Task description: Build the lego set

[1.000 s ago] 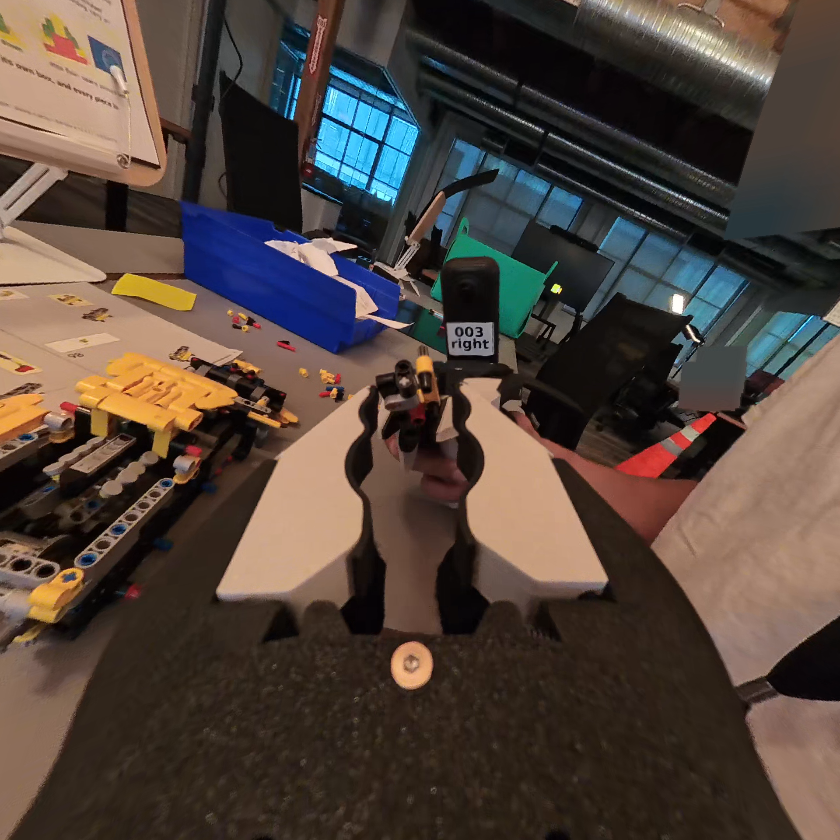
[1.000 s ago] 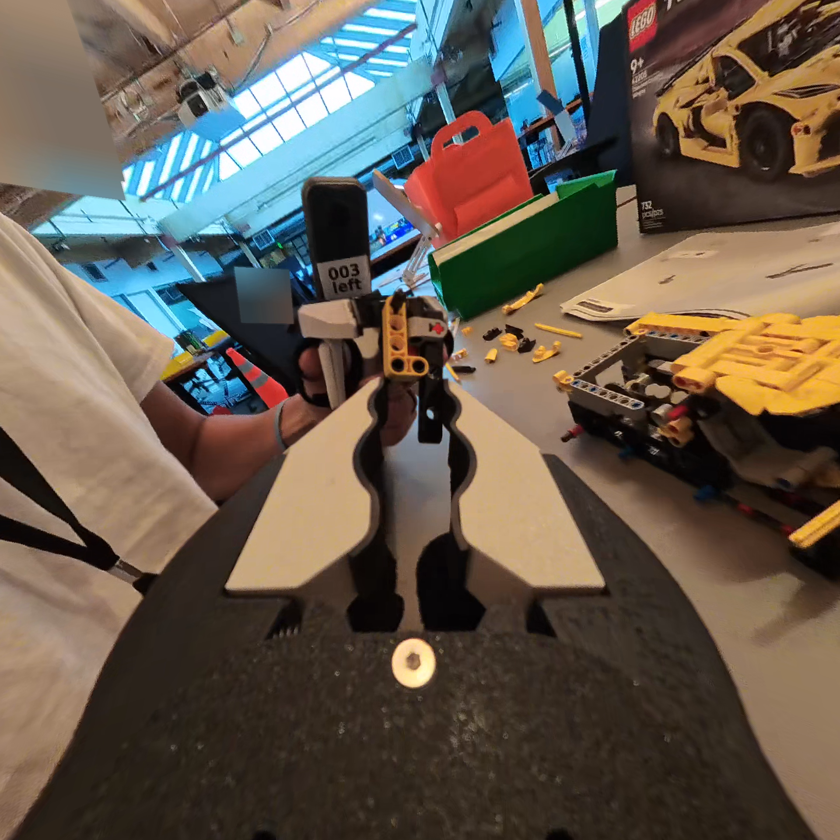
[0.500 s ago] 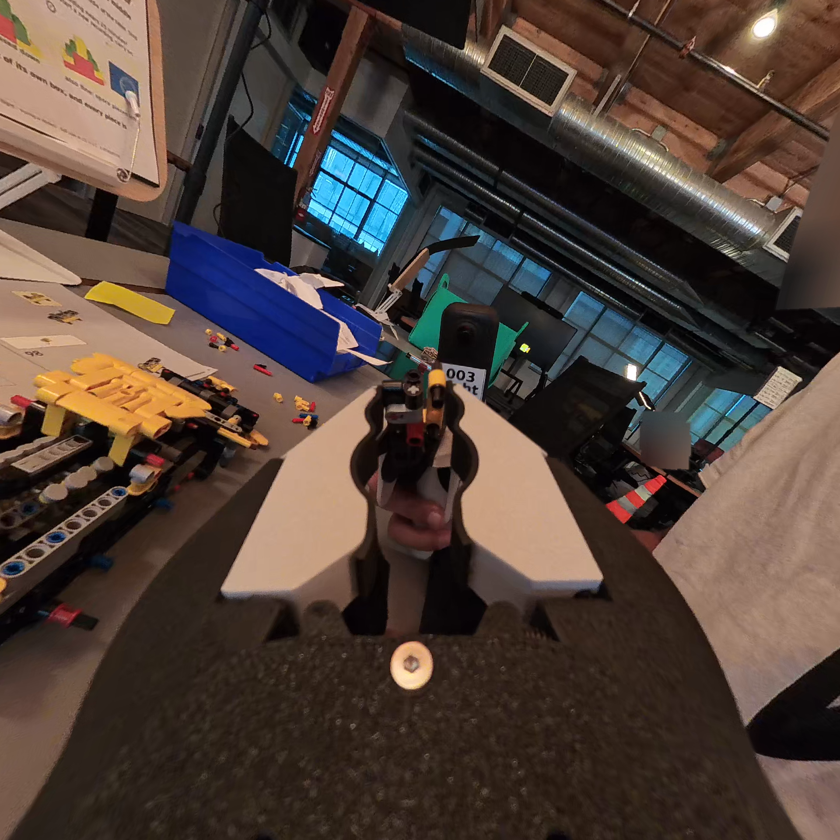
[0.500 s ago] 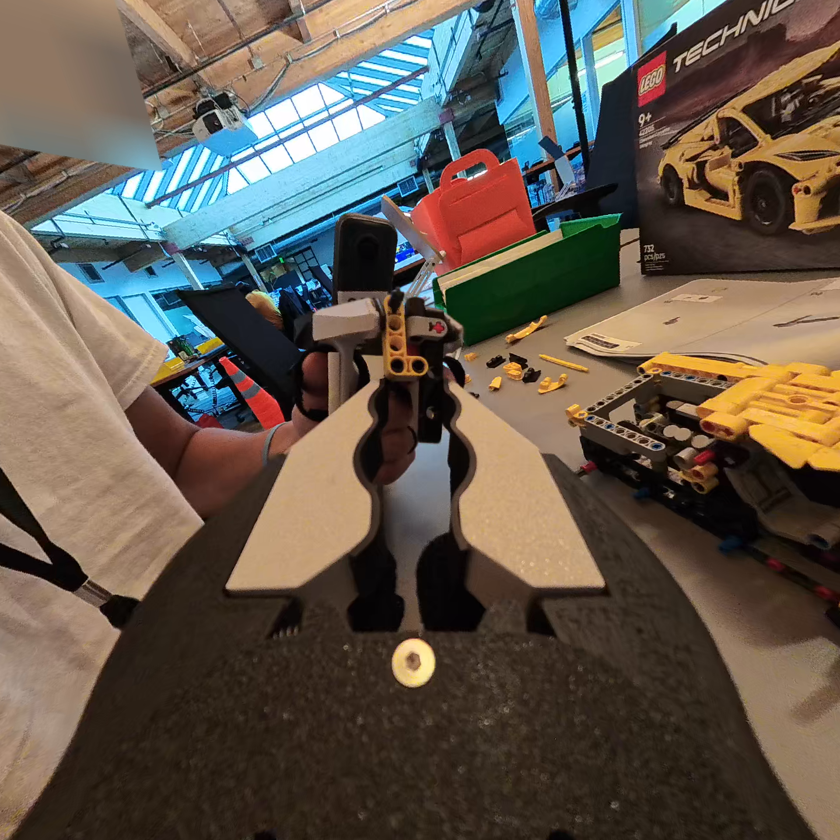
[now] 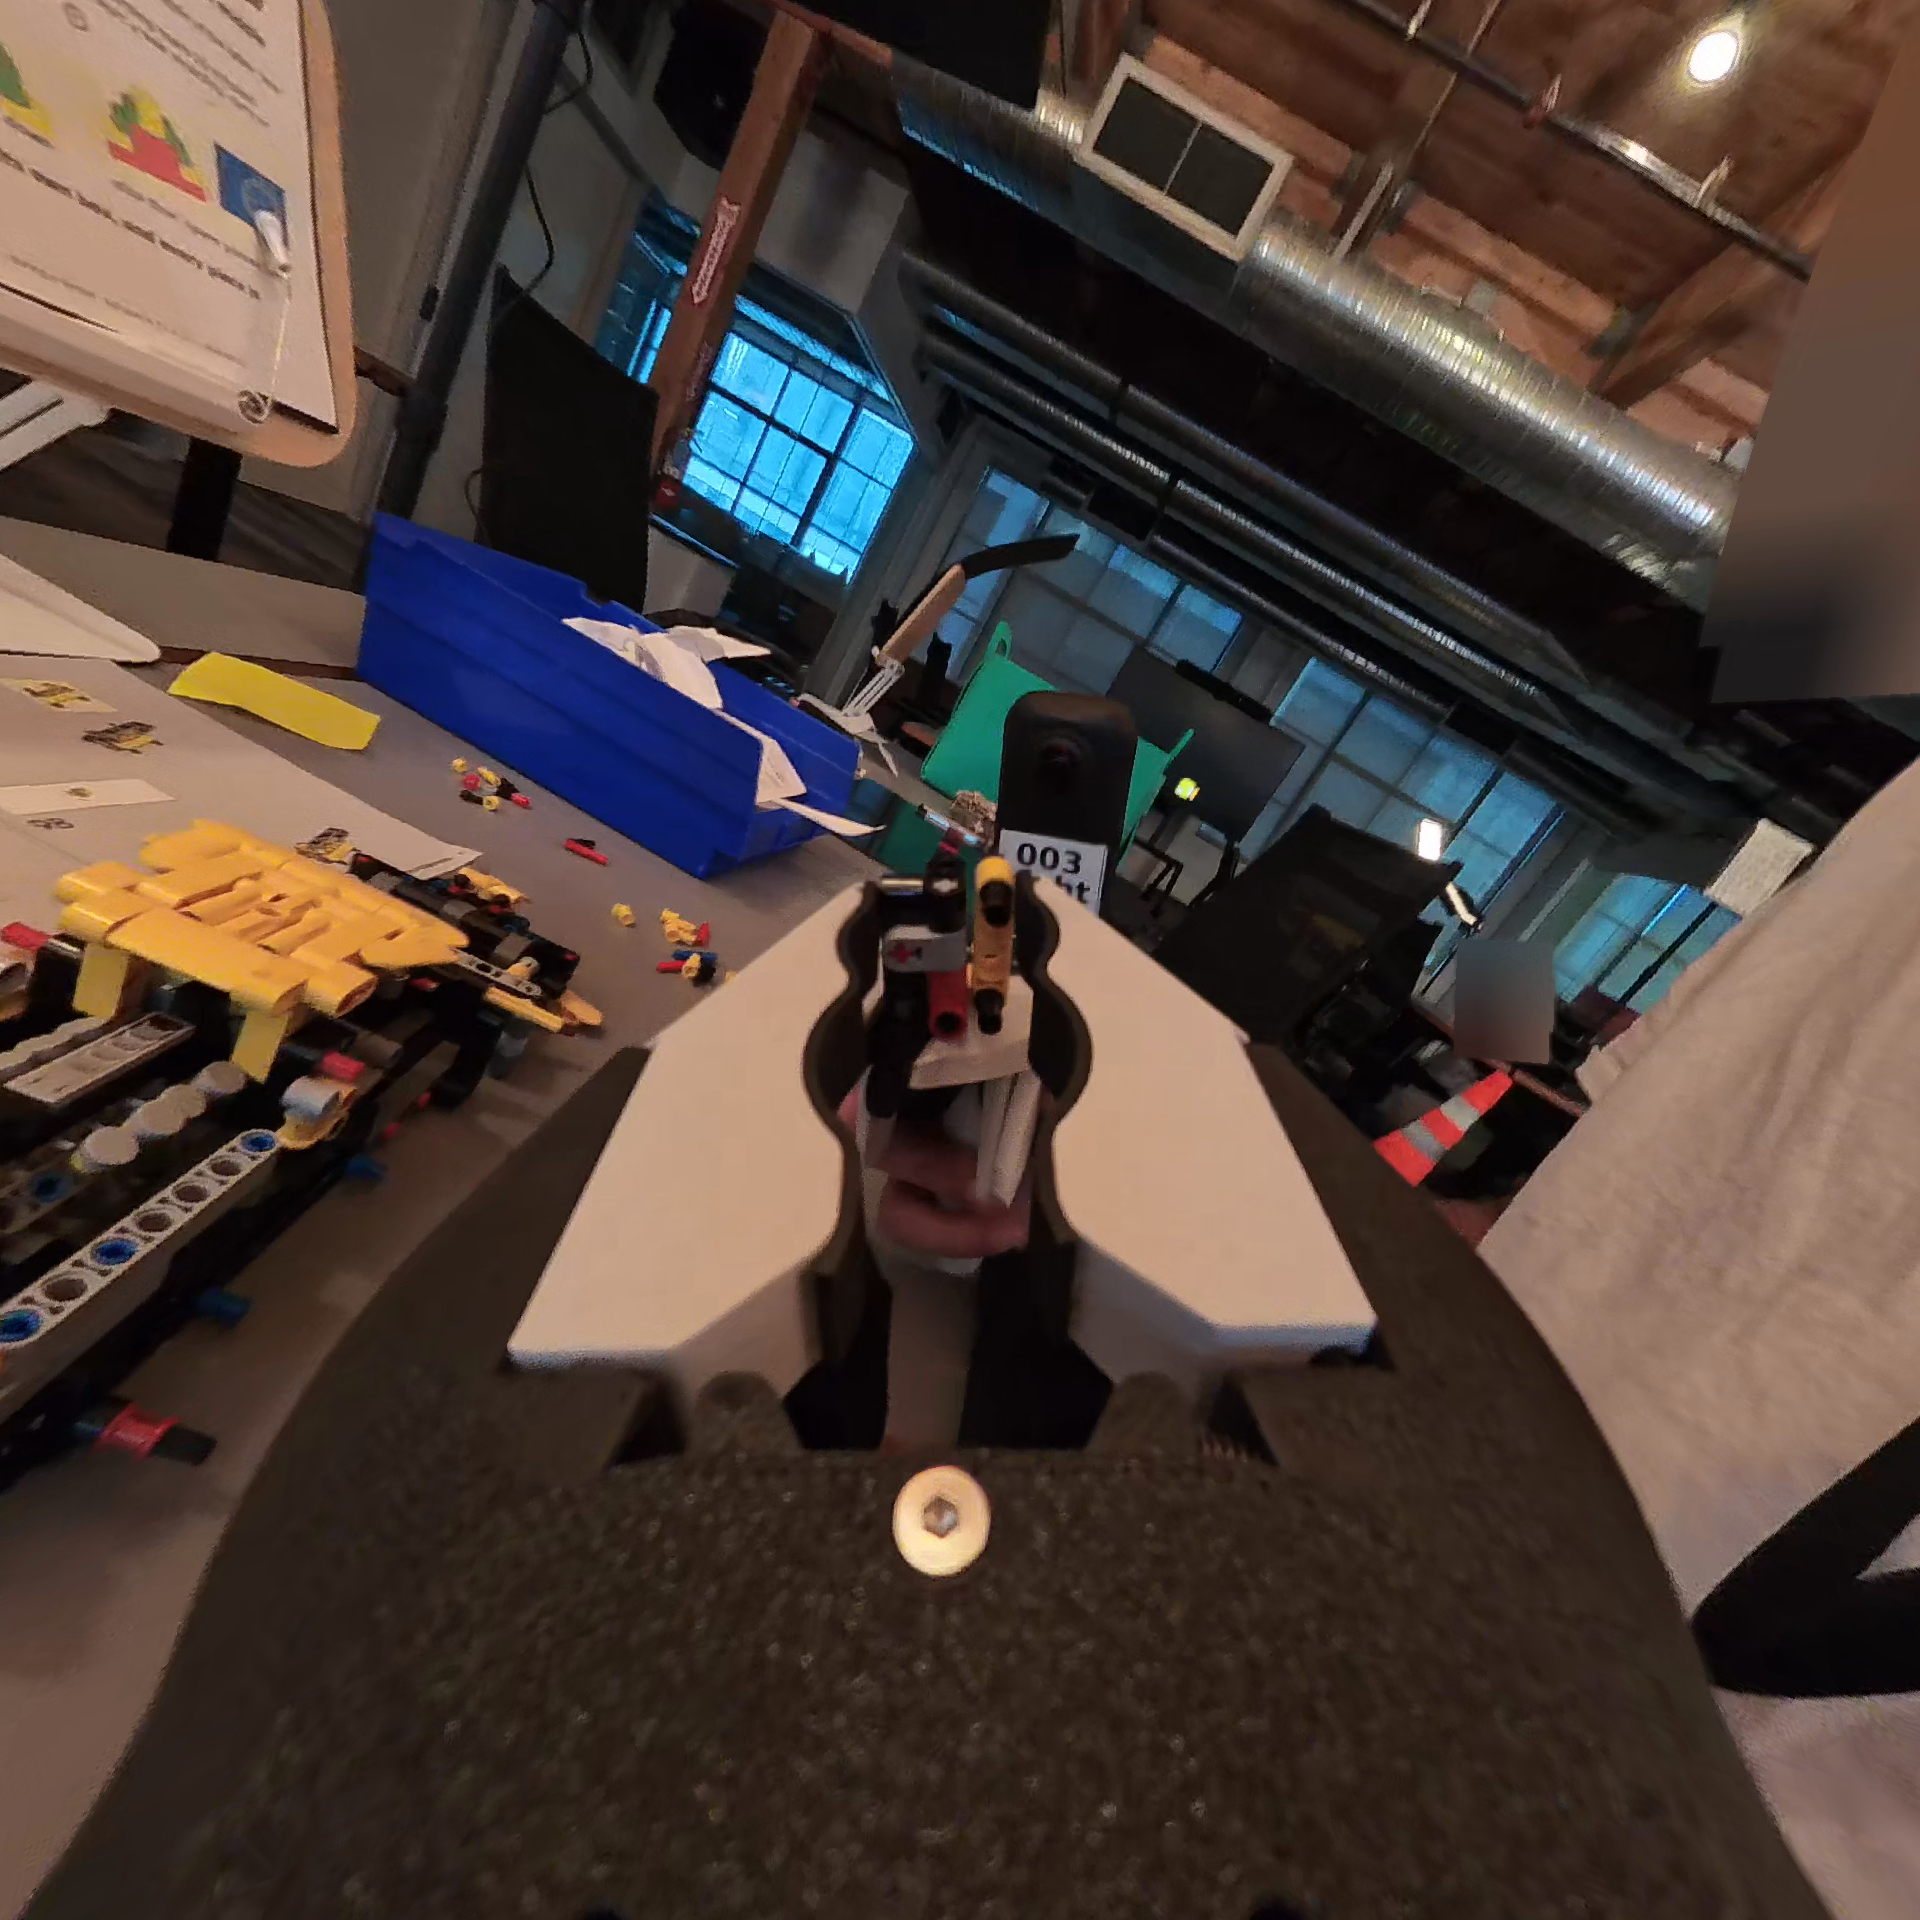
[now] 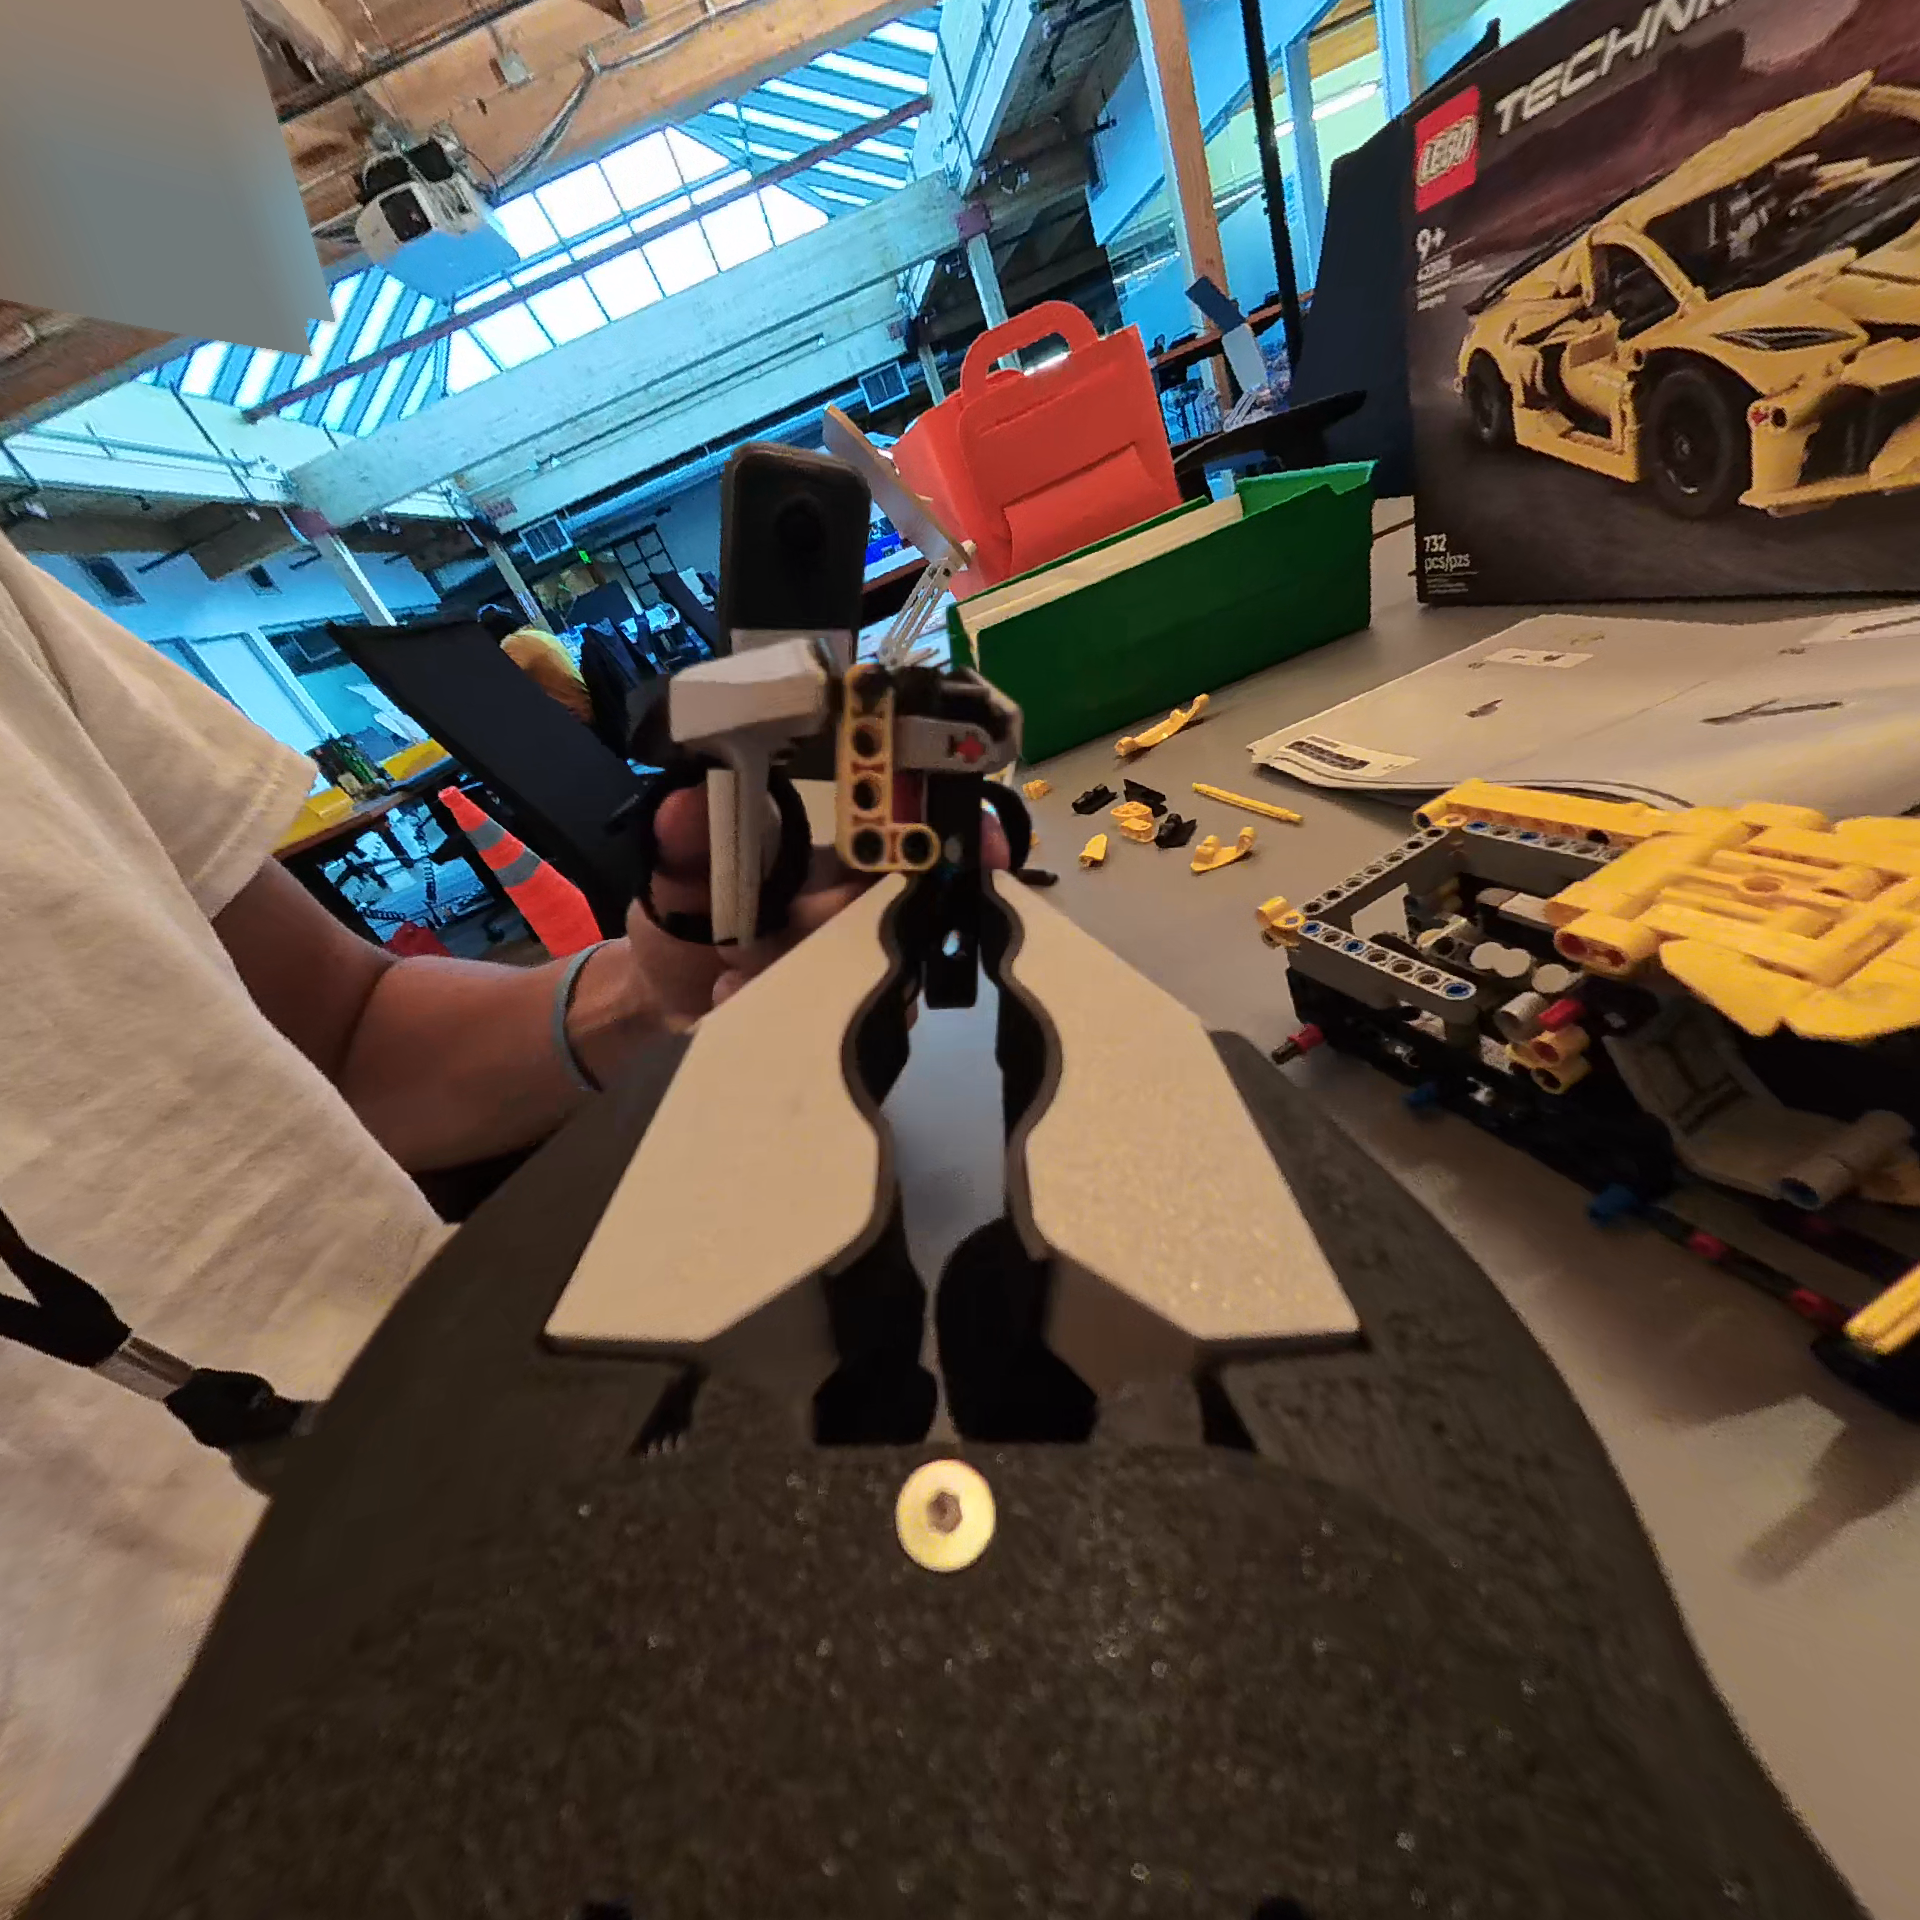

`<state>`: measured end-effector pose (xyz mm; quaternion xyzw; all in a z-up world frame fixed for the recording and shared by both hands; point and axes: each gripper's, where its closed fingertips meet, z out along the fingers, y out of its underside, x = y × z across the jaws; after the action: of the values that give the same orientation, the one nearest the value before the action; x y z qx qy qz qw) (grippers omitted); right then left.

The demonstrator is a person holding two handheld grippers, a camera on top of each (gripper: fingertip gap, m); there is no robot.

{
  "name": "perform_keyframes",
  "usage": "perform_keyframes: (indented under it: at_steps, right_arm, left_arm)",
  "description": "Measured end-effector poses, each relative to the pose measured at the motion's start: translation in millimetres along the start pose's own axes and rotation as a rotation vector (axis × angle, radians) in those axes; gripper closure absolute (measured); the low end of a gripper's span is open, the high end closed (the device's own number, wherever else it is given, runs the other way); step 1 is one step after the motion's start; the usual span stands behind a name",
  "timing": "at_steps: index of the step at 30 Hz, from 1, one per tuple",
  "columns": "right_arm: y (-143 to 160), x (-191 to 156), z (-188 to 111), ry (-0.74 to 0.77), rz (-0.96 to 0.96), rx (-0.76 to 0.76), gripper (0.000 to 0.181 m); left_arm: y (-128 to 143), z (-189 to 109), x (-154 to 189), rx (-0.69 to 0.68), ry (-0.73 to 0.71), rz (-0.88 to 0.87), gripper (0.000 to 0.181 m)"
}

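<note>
I have lifted both grippers higher. My left gripper and right gripper both pinch the small part, mid-frame, above the car, lower right. Still joining.

open-plan workshop: exposed ducting, skylights

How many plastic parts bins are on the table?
2: a blue bin beyond the car model, a green bin by the set box. Others may be hidden.
</note>
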<state>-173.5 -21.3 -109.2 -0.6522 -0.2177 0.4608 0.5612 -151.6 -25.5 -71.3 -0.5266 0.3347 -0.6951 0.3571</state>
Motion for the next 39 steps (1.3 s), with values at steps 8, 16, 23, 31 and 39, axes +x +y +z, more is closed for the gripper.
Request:
perform_keyframes:
  at_steps: [8,16,23,31,39]
  right_arm:
    - [3.2,-0.7,-1.3,-0.016,0.027,-0.019,0.172]
    - [72.3,57.0,-70.6,0.285,-0.116,-0.641,0.15]
    - [86.7,65.4,-78.0,0.358,-0.278,-0.794,0.158]
    - [94.5,74.8,-74.7,0.35,-0.283,-0.826,0.175]
    - [-8.4,15.5,-18.2,-0.075,0.549,0.057,0.176]
  left_arm:
    - [4.0,-1.1,-0.4,-0.05,-0.014,0.069,0.158]
    - [26.7,-22.2,-39.5,-0.3,-0.23,0.453,0.158]
    - [40.5,-20.6,-41.2,-0.356,-0.21,0.469,0.158]
    - [34.9,-18.3,-29.4,-0.293,-0.16,0.604,0.158]
    - [32.6,-12.9,-21.3,-0.264,-0.196,0.83,0.158]
